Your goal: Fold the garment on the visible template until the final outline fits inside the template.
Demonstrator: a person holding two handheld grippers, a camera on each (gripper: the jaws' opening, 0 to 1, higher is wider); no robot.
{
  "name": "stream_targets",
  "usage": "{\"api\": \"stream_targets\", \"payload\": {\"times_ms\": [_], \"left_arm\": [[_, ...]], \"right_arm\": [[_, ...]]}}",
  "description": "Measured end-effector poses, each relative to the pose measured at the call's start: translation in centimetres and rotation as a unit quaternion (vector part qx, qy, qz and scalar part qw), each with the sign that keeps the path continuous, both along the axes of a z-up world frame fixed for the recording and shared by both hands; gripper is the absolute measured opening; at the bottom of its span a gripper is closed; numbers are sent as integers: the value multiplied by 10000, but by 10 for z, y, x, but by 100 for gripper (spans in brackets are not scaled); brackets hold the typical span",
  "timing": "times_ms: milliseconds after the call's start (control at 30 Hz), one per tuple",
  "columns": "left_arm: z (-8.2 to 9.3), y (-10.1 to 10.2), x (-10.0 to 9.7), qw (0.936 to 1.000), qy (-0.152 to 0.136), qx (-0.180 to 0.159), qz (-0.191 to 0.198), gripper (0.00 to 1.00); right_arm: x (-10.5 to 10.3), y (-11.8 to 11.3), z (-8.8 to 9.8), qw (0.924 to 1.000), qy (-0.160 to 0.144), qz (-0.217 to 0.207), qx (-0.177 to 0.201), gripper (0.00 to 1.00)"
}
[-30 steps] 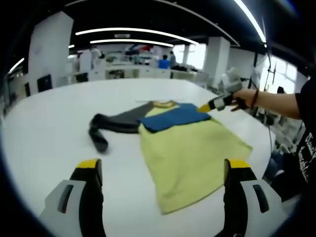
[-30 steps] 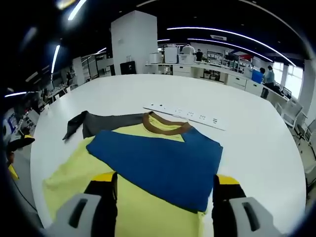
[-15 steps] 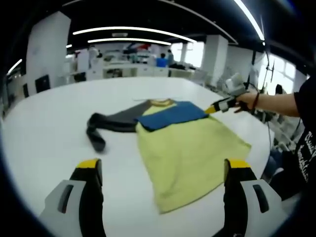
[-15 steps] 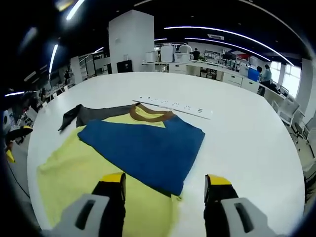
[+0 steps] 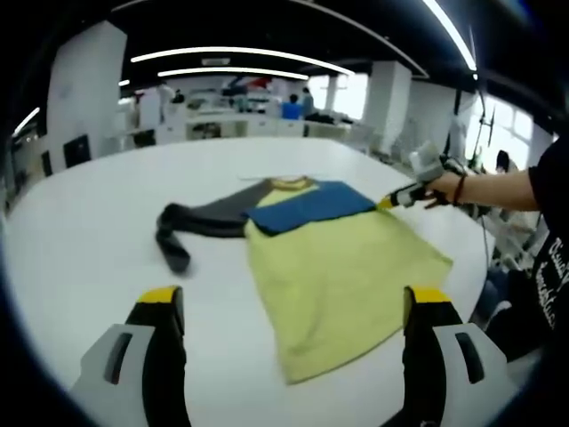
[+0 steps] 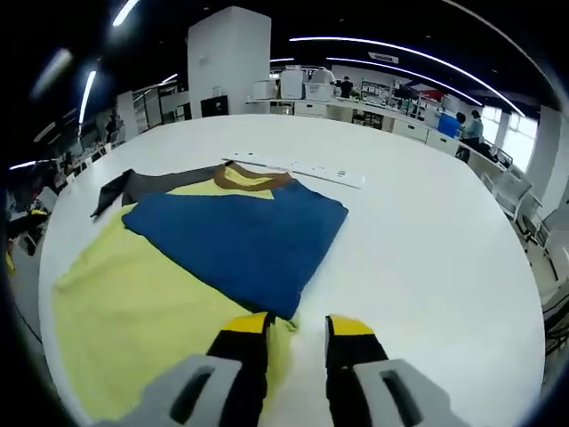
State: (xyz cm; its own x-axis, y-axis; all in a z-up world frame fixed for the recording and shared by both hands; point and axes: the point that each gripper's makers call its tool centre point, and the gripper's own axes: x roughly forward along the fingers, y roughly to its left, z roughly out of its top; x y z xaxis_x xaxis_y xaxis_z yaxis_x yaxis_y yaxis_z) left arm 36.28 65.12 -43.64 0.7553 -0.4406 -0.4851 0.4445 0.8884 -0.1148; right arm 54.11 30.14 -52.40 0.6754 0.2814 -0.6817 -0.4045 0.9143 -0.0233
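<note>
The right gripper (image 6: 296, 327) is standing at the near edge of the shirt (image 6: 151, 285), its two jaws drawn nearly together with only a thin gap between them. A small bit of yellow hem seems to be lying between the tips, but I cannot tell if they are really pinching it. The left gripper (image 5: 295, 307) is waiting with its jaws spread wide, holding nothing, above the bare table (image 5: 80, 231) and short of the yellow hem.

The shirt is lying flat on the white table. One blue sleeve (image 6: 236, 245) is already lying folded across the chest, below the brown collar (image 6: 244, 178). The grey sleeve (image 5: 191, 227) is still stretching out to the side, and the long yellow body is not folded at all. I judge the task is only beginning: the second sleeve and the body folds are remaining. A template I cannot make out under the cloth.

A white strip (image 6: 293, 166) is lying just beyond the collar, so folds should be going away from it. The table is leaving wide open room around the shirt on the other sides, though its edge is near the hem corner by the person's arm (image 5: 493, 189).
</note>
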Motion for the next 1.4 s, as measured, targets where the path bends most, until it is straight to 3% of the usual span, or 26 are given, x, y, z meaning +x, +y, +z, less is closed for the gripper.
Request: {"api": "stream_targets", "payload": {"times_ms": [167, 533, 1400], "left_arm": [[-1, 0, 0, 10000, 18, 24, 1, 99], [-2, 1, 2, 10000, 41, 44, 6, 99], [-5, 10, 9, 9998, 77, 88, 139, 97]], "right_arm": [[0, 2, -5, 9996, 28, -115, 253, 11], [1, 2, -12, 9989, -108, -351, 292, 0], [-7, -16, -9, 9996, 137, -189, 131, 0]]}}
